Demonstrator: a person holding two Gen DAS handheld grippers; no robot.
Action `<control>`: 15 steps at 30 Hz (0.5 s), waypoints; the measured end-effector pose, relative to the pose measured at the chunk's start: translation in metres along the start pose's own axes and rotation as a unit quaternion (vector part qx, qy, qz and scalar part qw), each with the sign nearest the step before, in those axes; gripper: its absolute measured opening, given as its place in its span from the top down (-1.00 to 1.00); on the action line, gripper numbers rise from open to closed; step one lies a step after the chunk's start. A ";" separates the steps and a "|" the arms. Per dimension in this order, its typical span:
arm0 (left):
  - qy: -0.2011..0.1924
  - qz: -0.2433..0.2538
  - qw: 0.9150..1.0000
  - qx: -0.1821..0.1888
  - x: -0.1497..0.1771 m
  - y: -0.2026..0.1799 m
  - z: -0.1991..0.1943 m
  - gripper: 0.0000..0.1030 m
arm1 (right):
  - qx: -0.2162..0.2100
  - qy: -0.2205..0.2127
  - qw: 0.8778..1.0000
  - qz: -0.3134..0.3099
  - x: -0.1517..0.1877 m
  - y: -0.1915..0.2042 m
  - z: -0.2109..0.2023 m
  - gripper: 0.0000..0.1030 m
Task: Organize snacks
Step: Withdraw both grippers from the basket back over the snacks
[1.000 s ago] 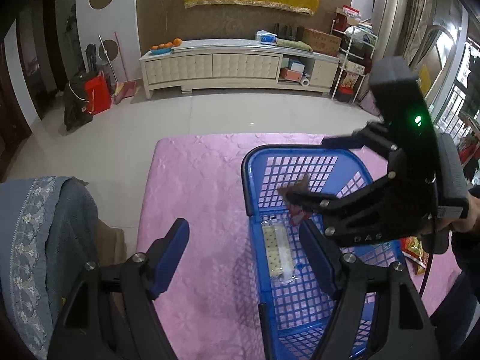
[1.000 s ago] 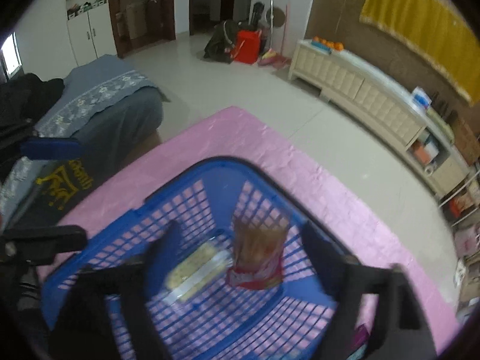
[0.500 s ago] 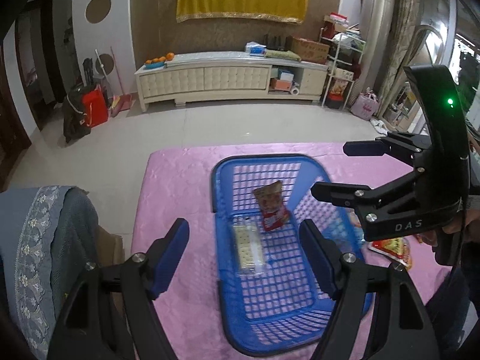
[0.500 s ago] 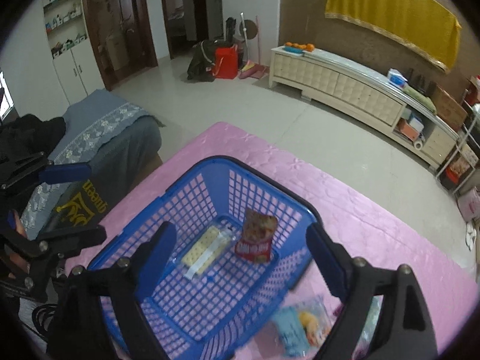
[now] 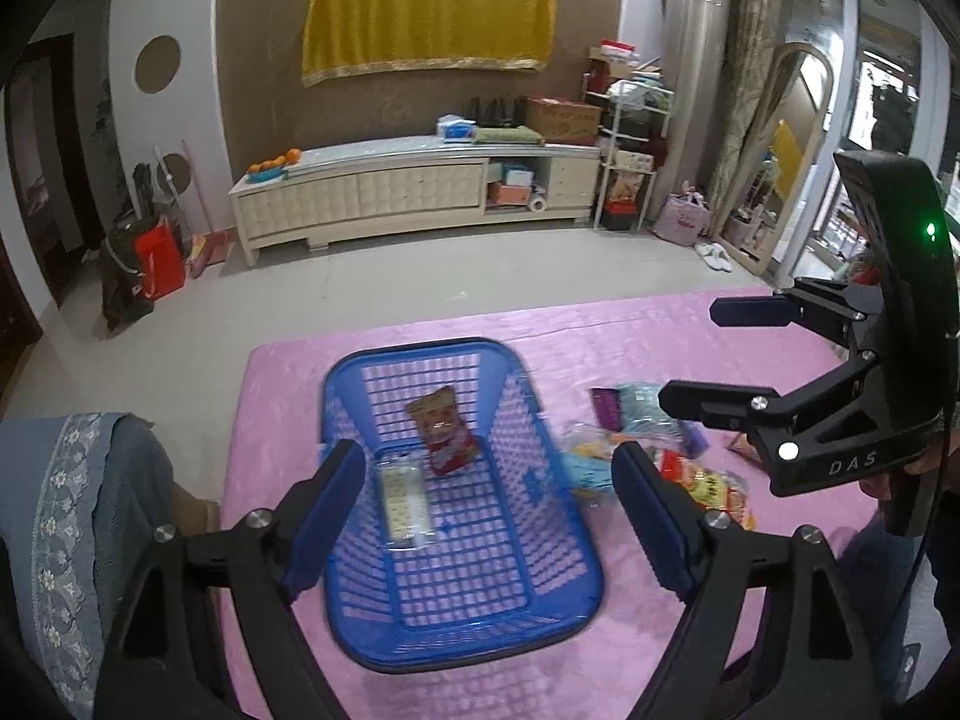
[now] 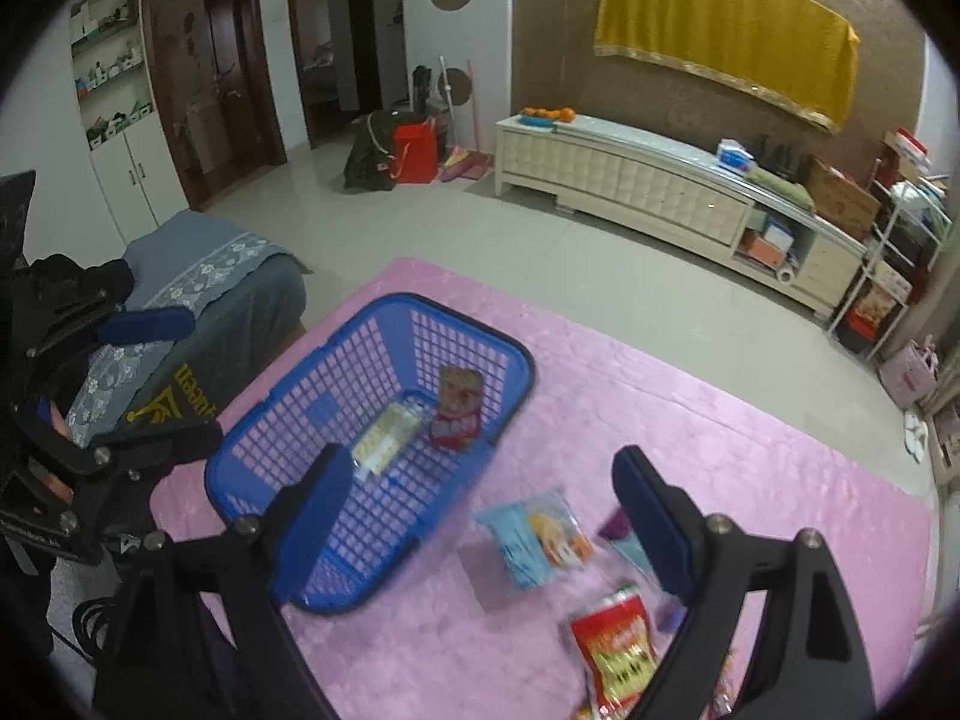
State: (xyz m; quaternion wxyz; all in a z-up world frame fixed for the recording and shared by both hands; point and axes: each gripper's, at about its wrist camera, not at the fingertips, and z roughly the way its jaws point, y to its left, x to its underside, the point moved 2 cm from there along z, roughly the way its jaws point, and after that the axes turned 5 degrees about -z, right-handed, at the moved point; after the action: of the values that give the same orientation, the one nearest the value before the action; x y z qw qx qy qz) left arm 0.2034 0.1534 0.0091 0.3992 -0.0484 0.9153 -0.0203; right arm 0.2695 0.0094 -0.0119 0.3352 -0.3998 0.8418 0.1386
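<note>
A blue plastic basket [image 5: 462,618] [image 6: 300,468] sits on the pink table cover. Inside it a red-and-brown snack bag [image 5: 441,429] [image 6: 457,408] leans on the far wall, beside a clear pack of crackers [image 5: 405,501] [image 6: 387,438]. Loose snacks lie right of the basket: a light blue packet [image 6: 534,540], a red packet [image 6: 618,654], a teal-and-purple packet [image 5: 642,408]. My left gripper [image 5: 489,516] is open and empty above the basket. My right gripper [image 6: 480,522] is open and empty above the table; it also shows in the left wrist view [image 5: 702,354].
The pink table cover [image 6: 720,420] ends at a tiled floor on the far side. A chair with blue-grey cloth [image 5: 66,504] stands left of the table. A white TV cabinet [image 5: 414,192] stands against the far wall.
Both grippers have pulled back and up from the basket. The red-and-brown bag now rests inside the basket, free of my right gripper. The loose snacks at the right came into view.
</note>
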 end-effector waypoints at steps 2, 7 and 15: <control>-0.008 0.009 1.000 0.006 0.000 -0.017 -0.003 -0.61 | 0.004 -0.001 1.000 0.005 0.012 -0.007 -0.011 -0.77; -0.003 0.027 0.999 0.023 0.004 -0.048 0.001 -0.61 | 0.039 0.017 0.999 0.024 0.042 -0.027 -0.027 -0.77; 0.027 0.040 0.998 0.043 0.026 -0.098 0.030 -0.61 | 0.046 0.010 0.999 0.011 0.091 -0.047 -0.040 -0.76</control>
State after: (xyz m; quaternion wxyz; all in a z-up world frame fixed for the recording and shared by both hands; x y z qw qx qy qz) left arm 0.2148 0.0533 -0.0222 0.3763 0.0063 0.9254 -0.0447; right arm 0.2465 -0.0936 -0.0422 0.3431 -0.3763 0.8549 0.0989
